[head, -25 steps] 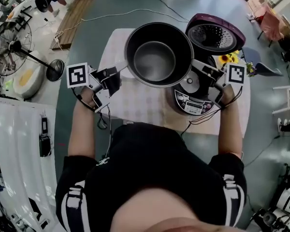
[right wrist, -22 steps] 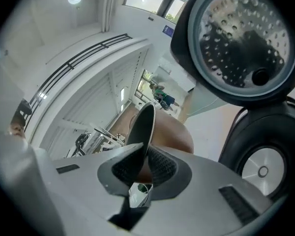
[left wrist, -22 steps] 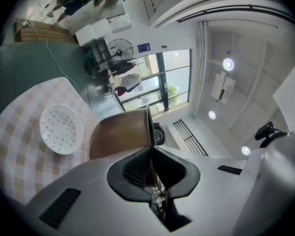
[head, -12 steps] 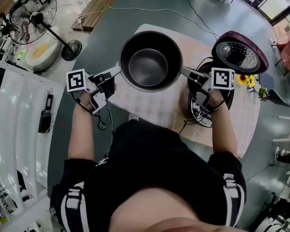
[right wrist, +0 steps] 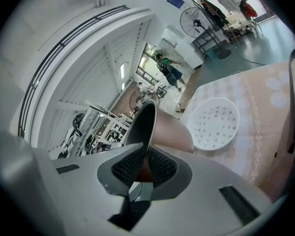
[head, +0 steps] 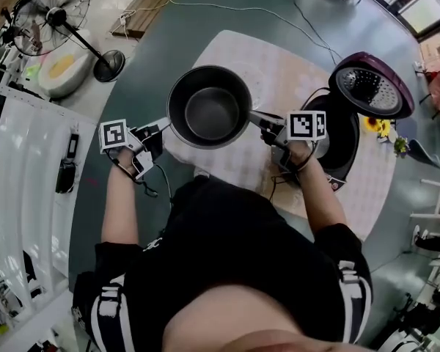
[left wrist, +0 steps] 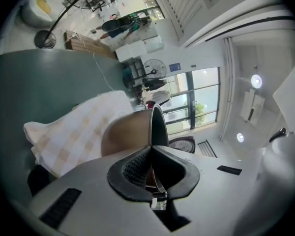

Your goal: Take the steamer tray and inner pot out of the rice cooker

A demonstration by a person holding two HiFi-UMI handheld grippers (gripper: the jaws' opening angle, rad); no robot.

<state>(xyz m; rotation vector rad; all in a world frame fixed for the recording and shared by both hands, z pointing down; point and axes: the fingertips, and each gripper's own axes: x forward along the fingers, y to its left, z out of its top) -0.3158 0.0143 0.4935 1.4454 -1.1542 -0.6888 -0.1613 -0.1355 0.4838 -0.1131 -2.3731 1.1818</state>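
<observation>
- Inner pot (head: 209, 108) shifting left, clear of rice cooker (head: 339, 134), and sinking toward table (head: 352, 189); second ago it was hanging over cooker mouth.
- Left tongs (left wrist: 151, 150) clenching one side of pot rim, right tongs (right wrist: 141, 157) clamping opposite side; pot hanging roughly level between them.
- Steamer tray (right wrist: 214, 124) already lying on checked cloth beyond pot.
- Cooker lid (head: 370, 83) standing raised.
- Judging: lift-out is finishing, with only set-down near tray remaining; both grips needing holding until pot base is resting on cloth.

Inner pot (head: 209, 108) leftward, clear of cooker (head: 345, 141)
</observation>
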